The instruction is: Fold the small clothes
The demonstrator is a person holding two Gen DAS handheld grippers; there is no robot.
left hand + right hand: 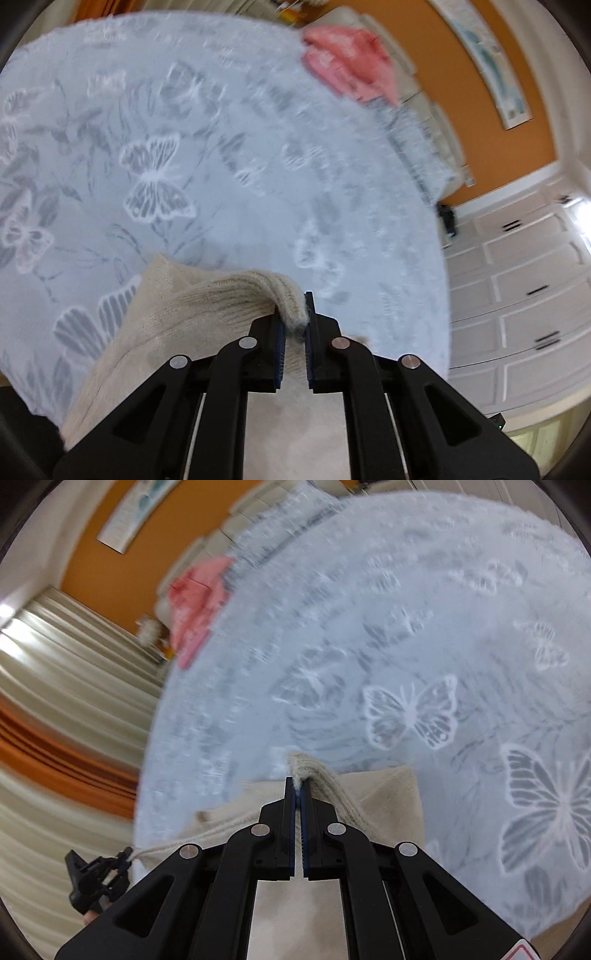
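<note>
A cream knitted garment (192, 314) hangs over the near part of a pale blue bedspread (221, 155) with a butterfly pattern. My left gripper (294, 314) is shut on a ribbed edge of it, which bunches up between the blue pads. In the right wrist view the same cream garment (384, 794) drapes to the right, and my right gripper (297, 788) is shut on another ribbed edge. The left gripper (123, 862) shows small at the lower left, with cream knit stretched toward it. Both views are blurred.
A pink garment (347, 66) lies crumpled at the far side of the bed, also seen as a pink heap (199, 602) in the right view. White drawers (524, 280) stand beyond the bed's right edge. Striped curtains (62, 701) hang on the other side, against an orange wall (110, 565).
</note>
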